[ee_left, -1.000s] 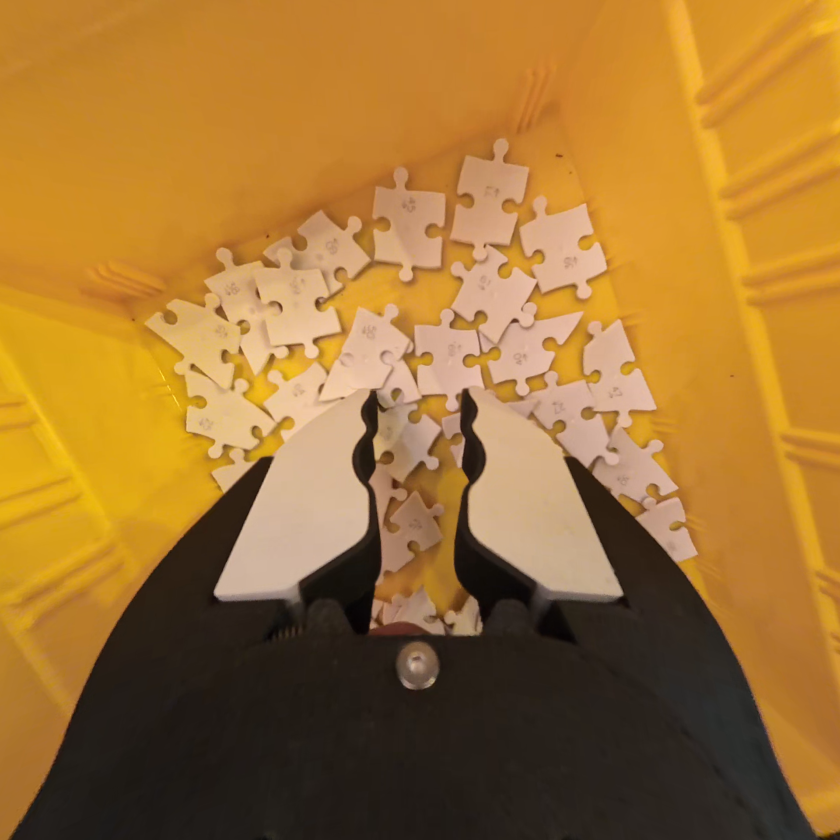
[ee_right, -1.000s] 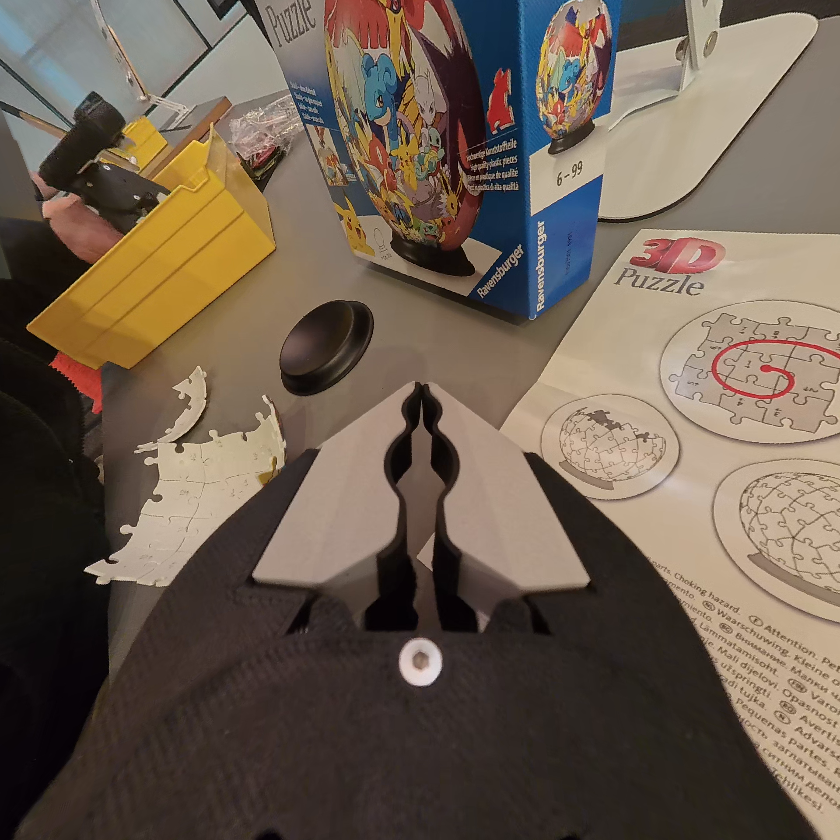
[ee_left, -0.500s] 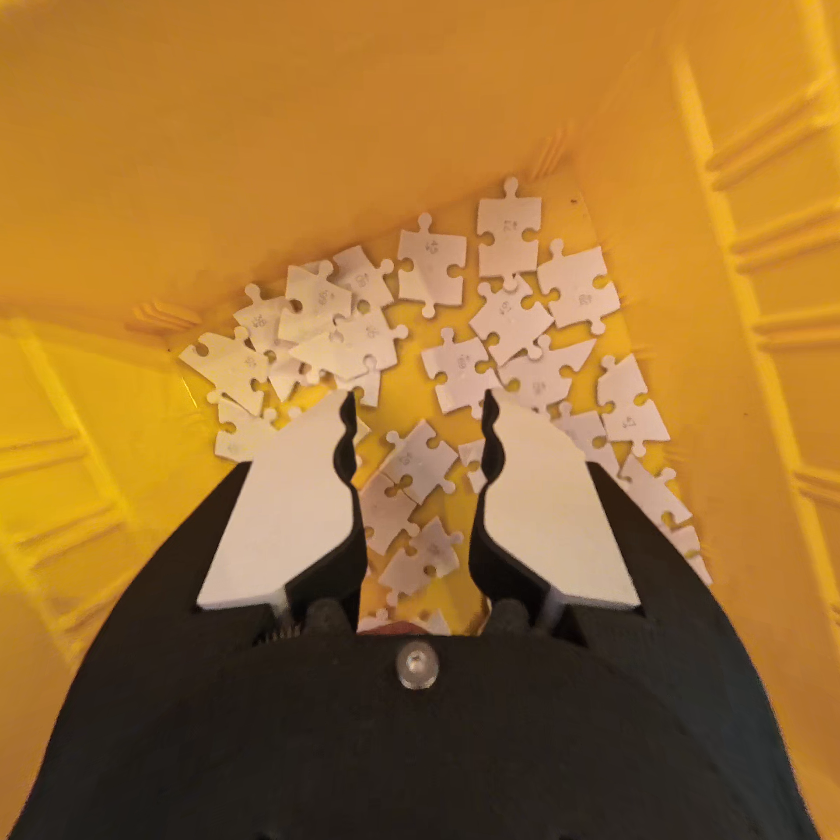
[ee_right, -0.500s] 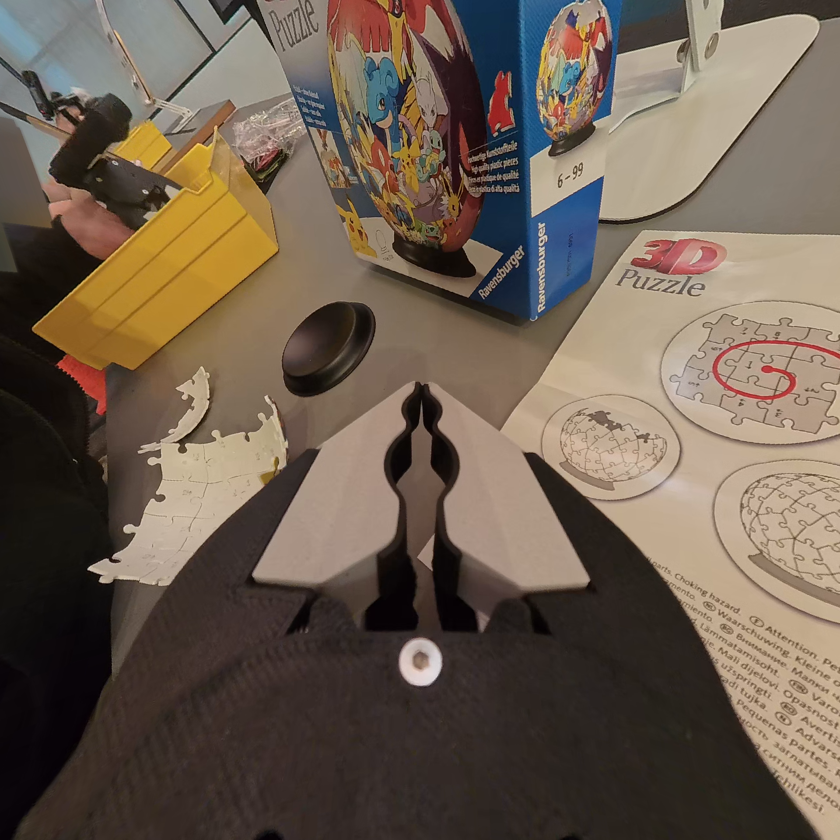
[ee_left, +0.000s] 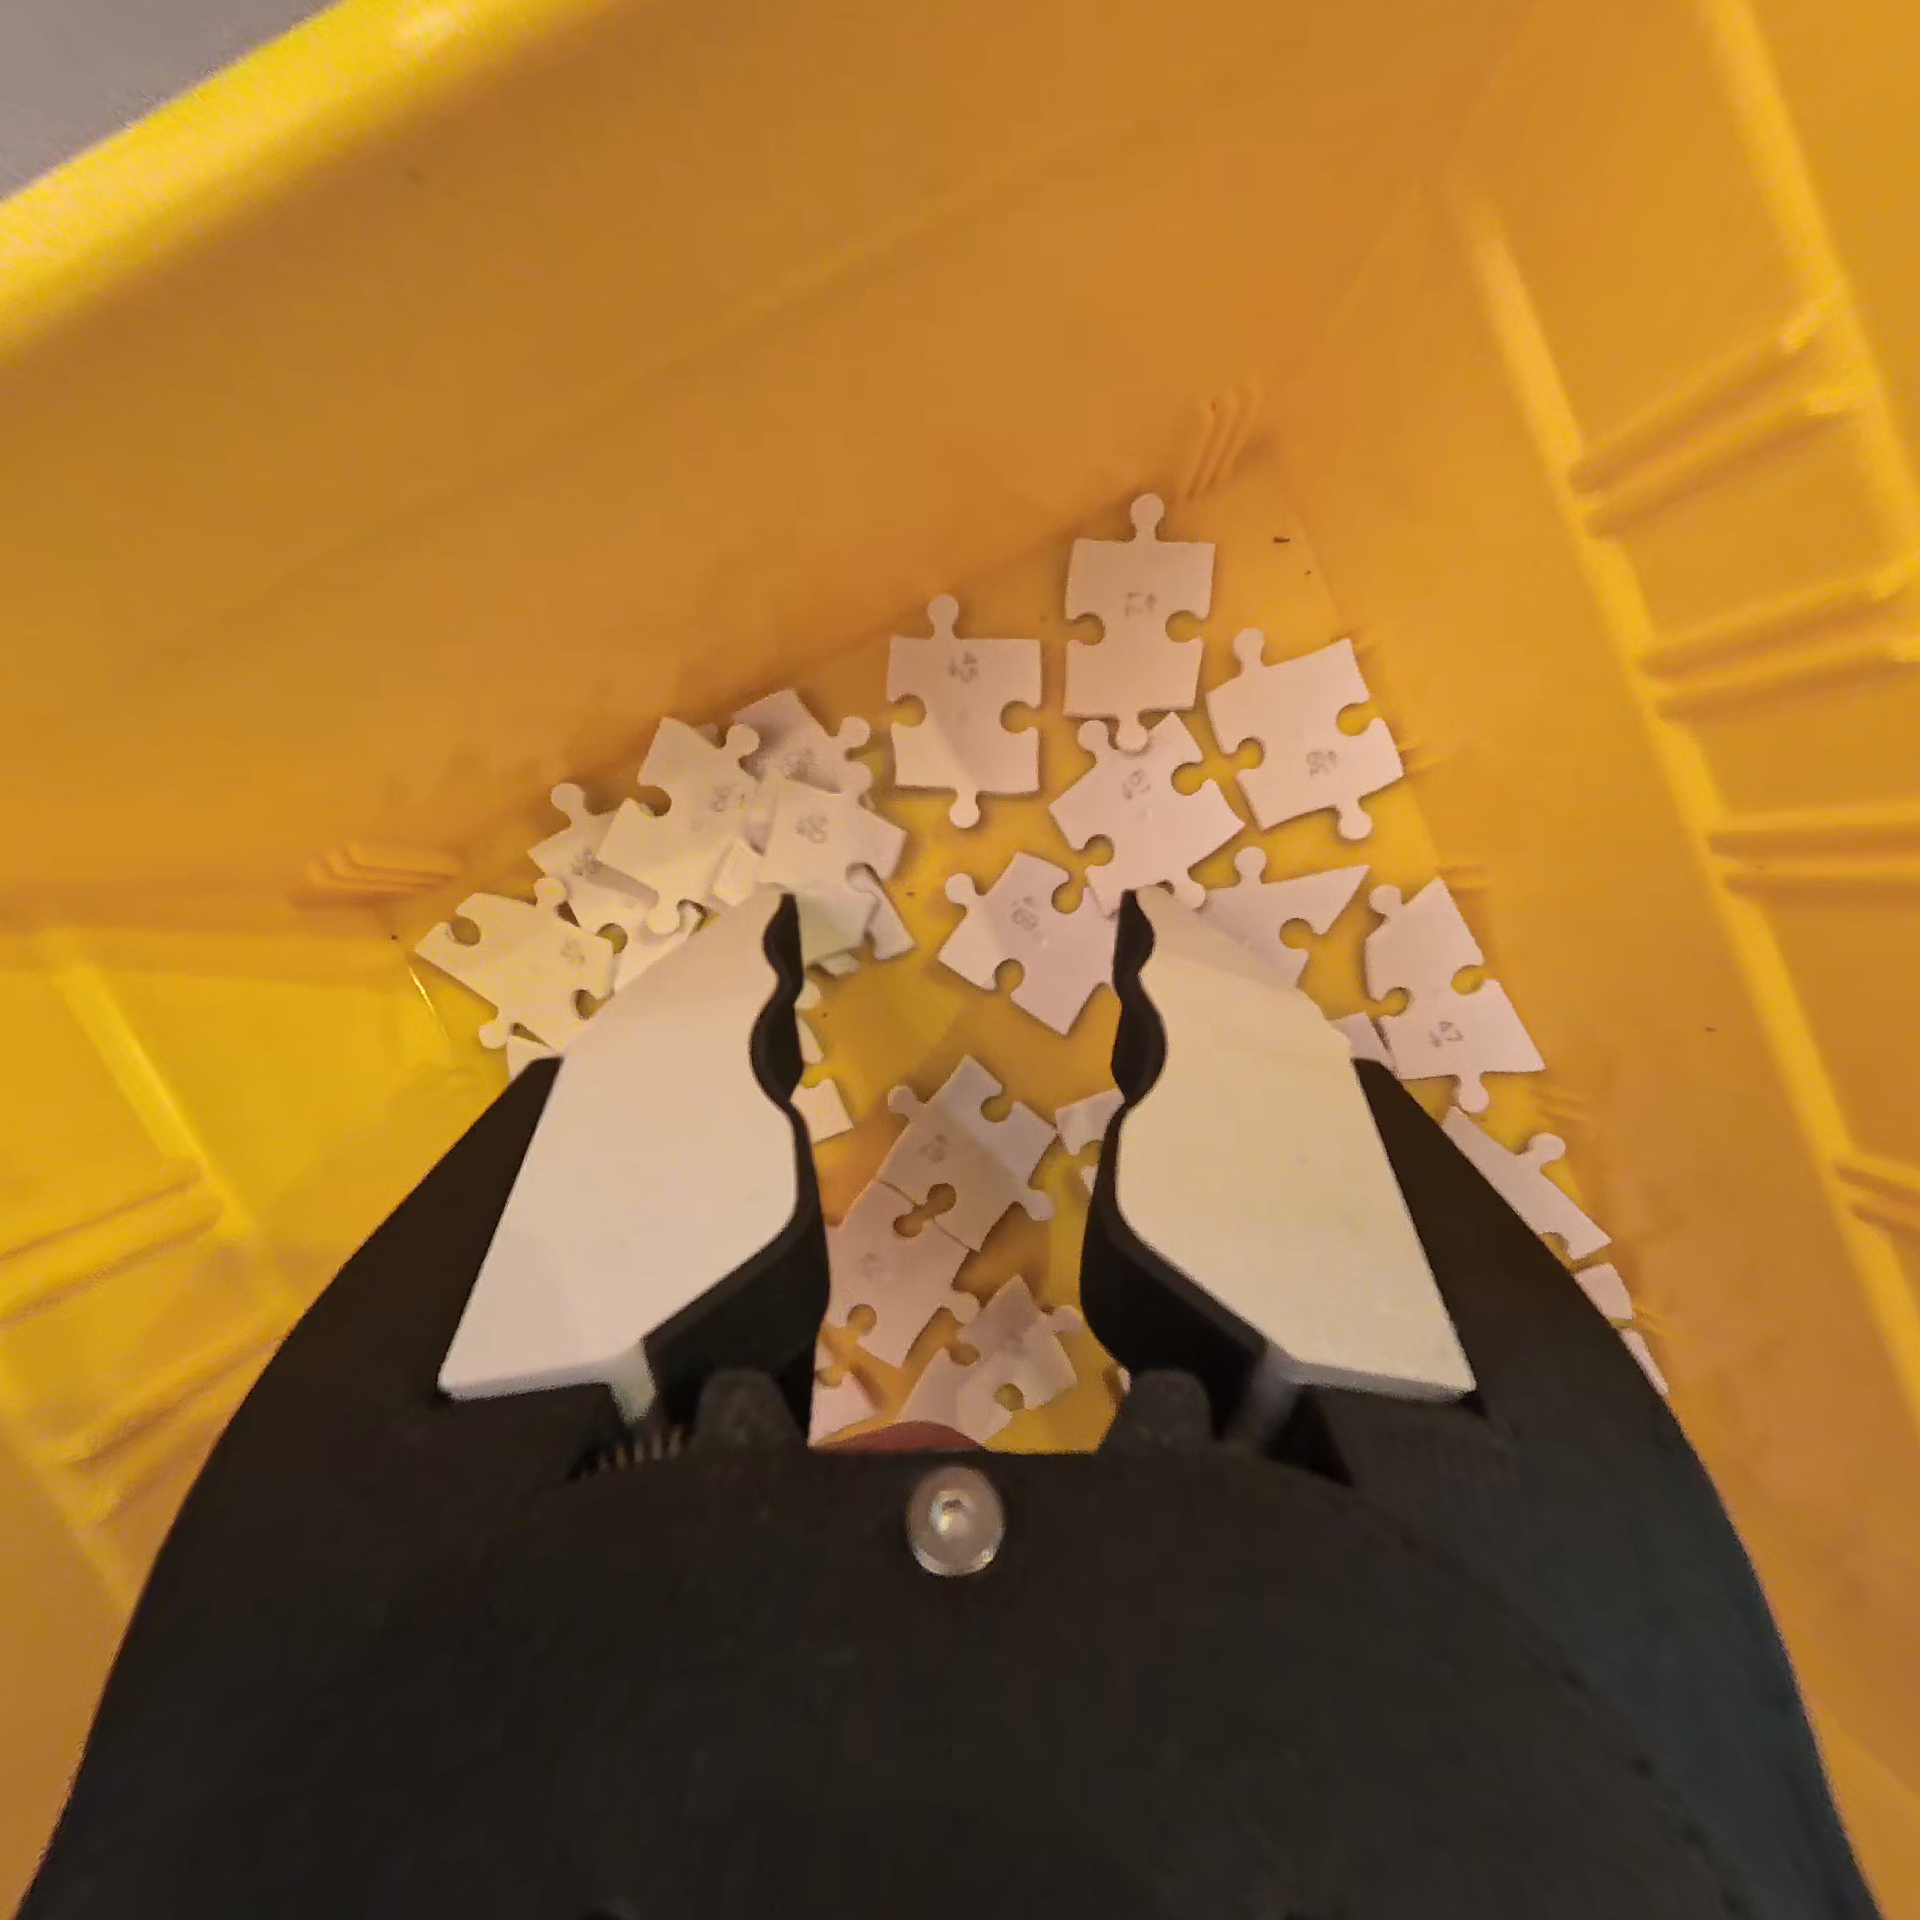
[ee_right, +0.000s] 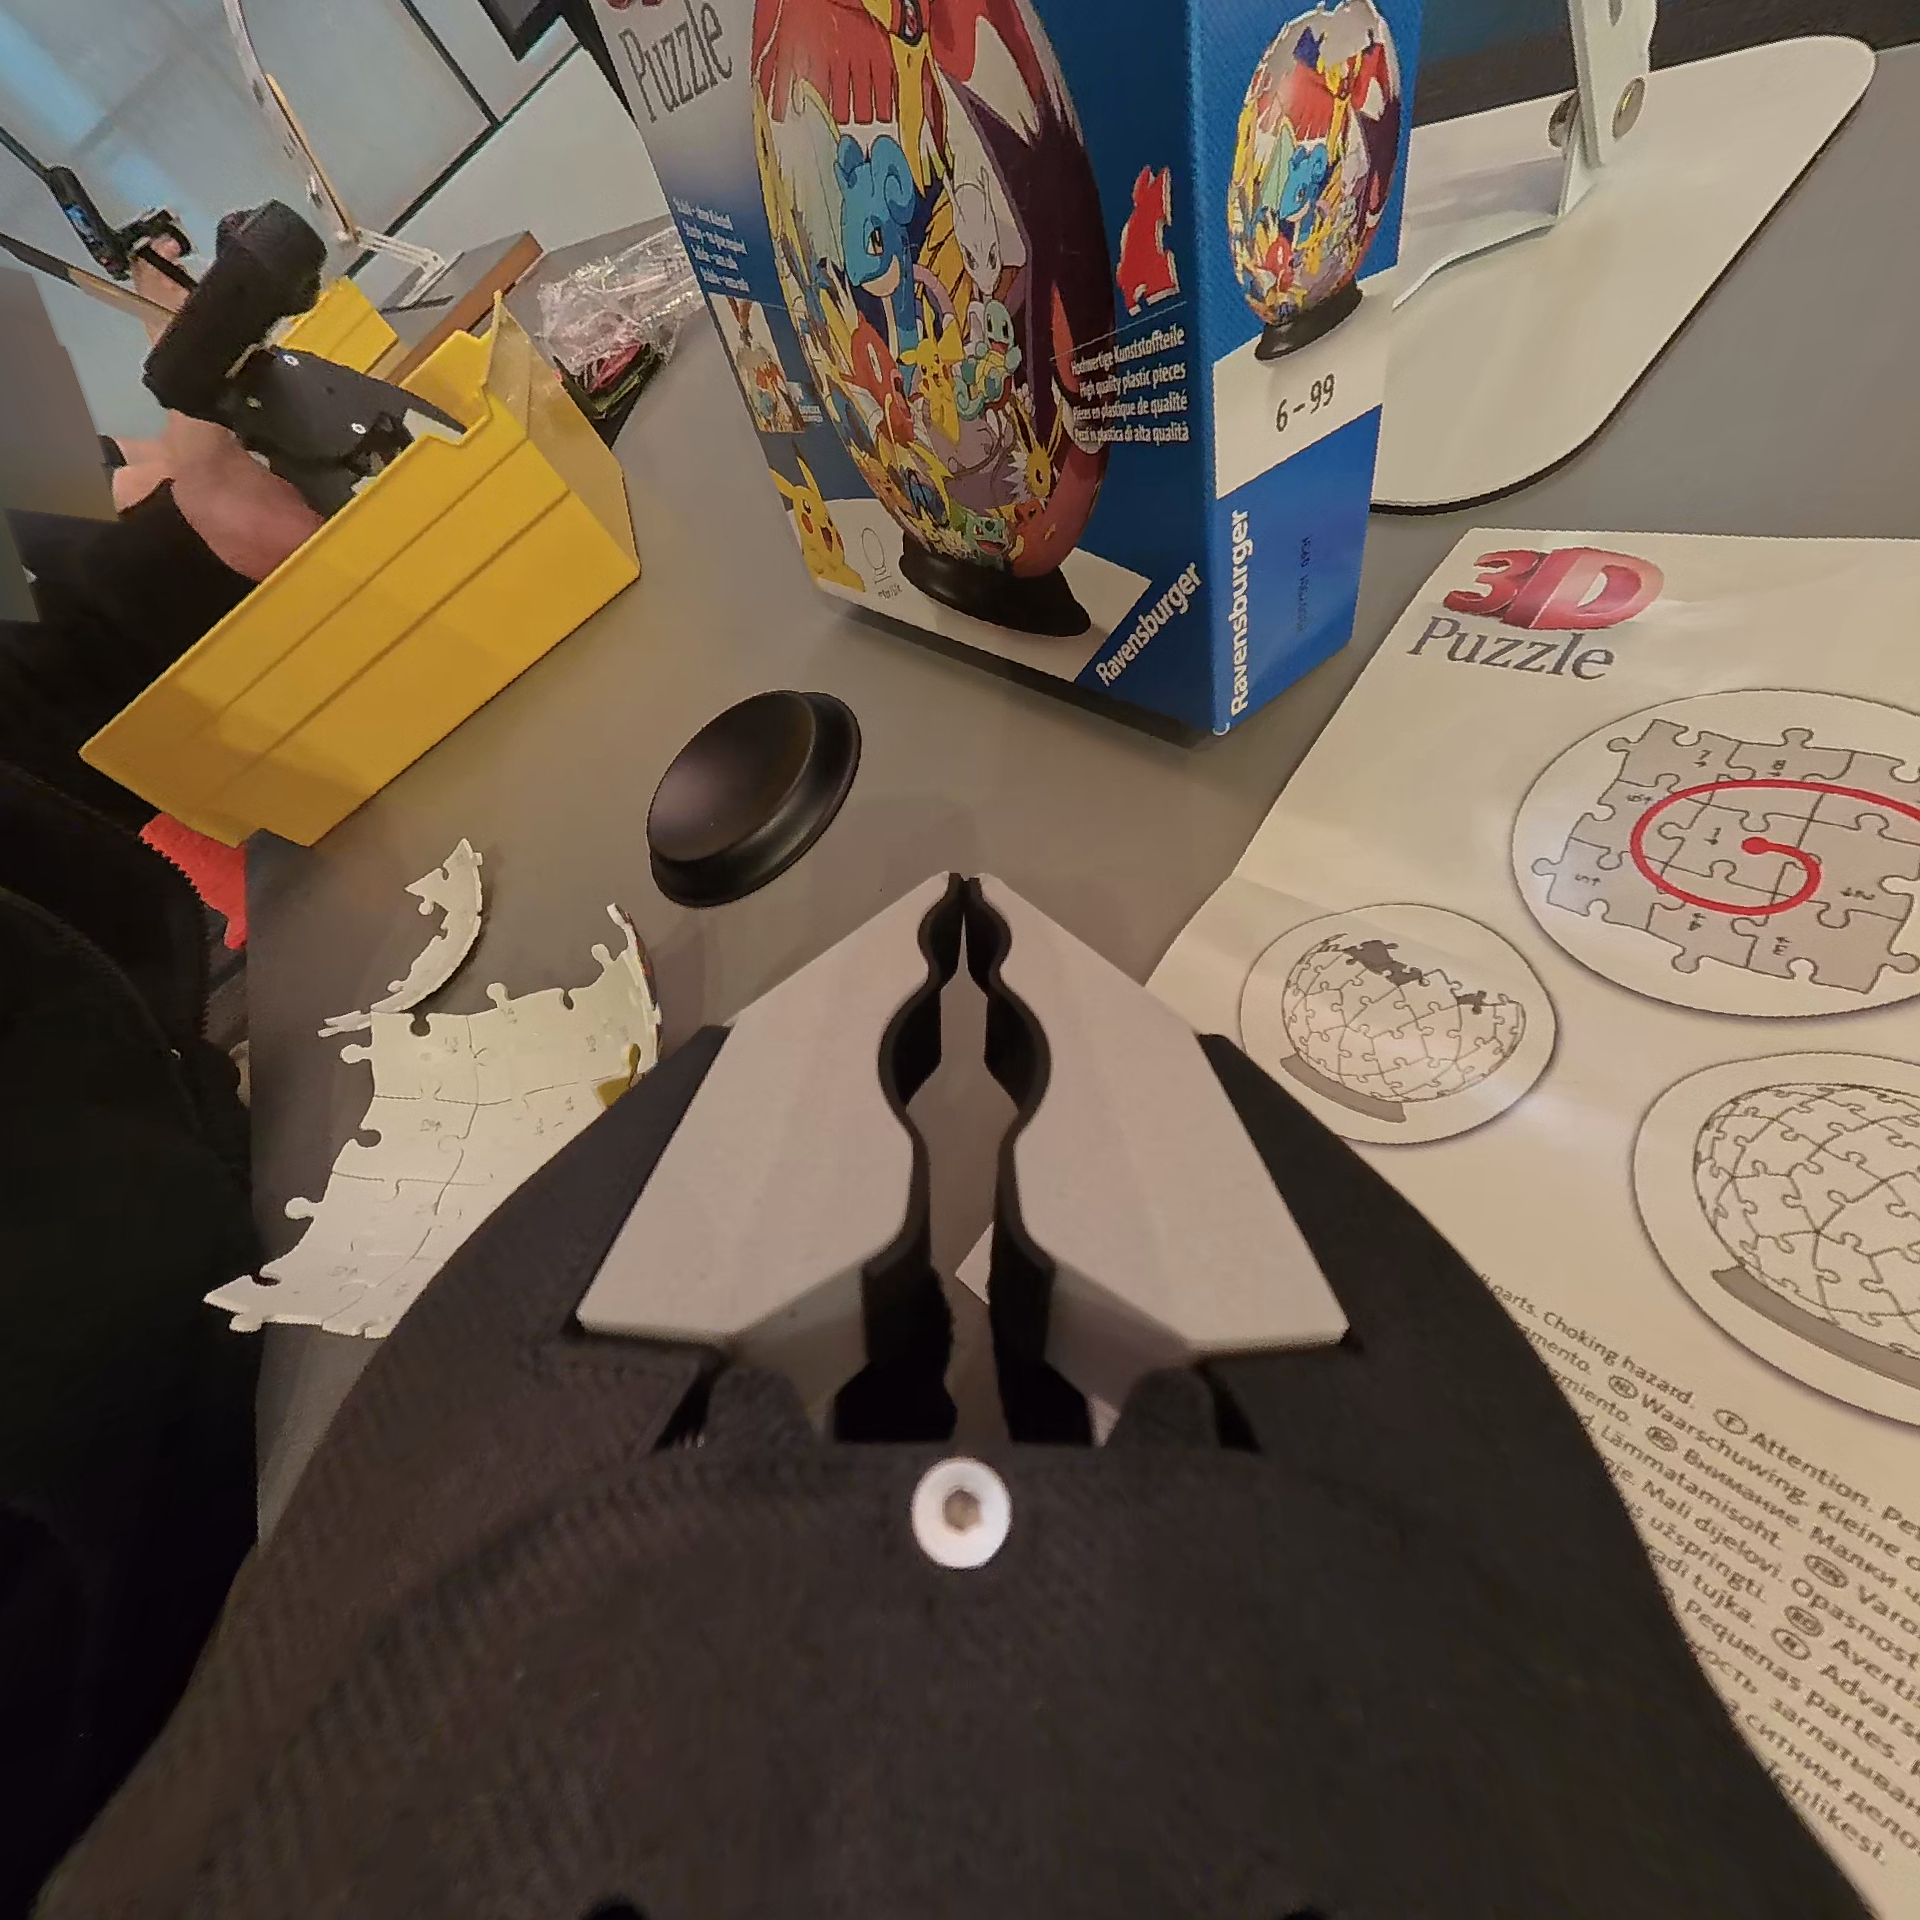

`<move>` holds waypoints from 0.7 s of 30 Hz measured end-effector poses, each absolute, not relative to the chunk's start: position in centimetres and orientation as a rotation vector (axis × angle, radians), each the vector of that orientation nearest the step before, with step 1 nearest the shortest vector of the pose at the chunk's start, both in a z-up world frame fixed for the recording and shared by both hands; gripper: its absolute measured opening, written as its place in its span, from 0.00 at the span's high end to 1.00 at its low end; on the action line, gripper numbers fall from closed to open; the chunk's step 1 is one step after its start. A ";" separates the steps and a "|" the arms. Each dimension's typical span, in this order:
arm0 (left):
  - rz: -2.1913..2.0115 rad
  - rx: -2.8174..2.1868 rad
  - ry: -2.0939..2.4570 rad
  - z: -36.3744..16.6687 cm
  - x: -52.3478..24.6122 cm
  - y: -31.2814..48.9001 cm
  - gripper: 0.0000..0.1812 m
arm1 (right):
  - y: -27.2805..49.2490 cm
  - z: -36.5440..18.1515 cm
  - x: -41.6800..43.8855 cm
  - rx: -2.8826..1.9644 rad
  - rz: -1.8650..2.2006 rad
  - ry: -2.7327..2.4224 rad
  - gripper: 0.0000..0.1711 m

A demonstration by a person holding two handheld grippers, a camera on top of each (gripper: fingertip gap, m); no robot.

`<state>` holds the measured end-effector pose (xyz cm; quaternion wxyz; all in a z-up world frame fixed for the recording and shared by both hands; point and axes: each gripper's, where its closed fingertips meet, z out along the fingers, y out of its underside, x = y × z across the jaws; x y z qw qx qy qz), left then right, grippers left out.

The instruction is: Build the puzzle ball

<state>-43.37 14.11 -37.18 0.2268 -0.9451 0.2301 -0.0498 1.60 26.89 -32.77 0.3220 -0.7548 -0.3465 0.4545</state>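
On the grey counter (ee_right: 540, 665), the yellow bin (ee_right: 343, 634) sits toward the left edge, corralling loose white puzzle pieces (ee_left: 966, 717) face down (numbered backs up, presumably for ordering). The left gripper (ee_left: 956, 914) reaches inside, fingers apart above a piece, likely choosing one. The right gripper (ee_right: 958, 883) waits empty, fingers together, beside the curved assembled section (ee_right: 447, 1122) and black stand (ee_right: 753, 795).

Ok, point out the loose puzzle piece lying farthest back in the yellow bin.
The upright piece by the bin's far corner, its knob pointing at the back wall. Every other loose piece lies nearer the open left claw.
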 end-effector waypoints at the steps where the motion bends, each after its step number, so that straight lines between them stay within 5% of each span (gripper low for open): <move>1: -0.135 -2.607 0.634 -37.3 -43.5 14.2 0.68 | 26.9 -32.8 1.6 -1.981 1.194 -0.910 1.00; 21: -0.143 -2.629 0.738 -37.4 -42.1 11.1 0.76 | 26.9 -32.7 1.6 -1.980 1.196 -0.911 1.00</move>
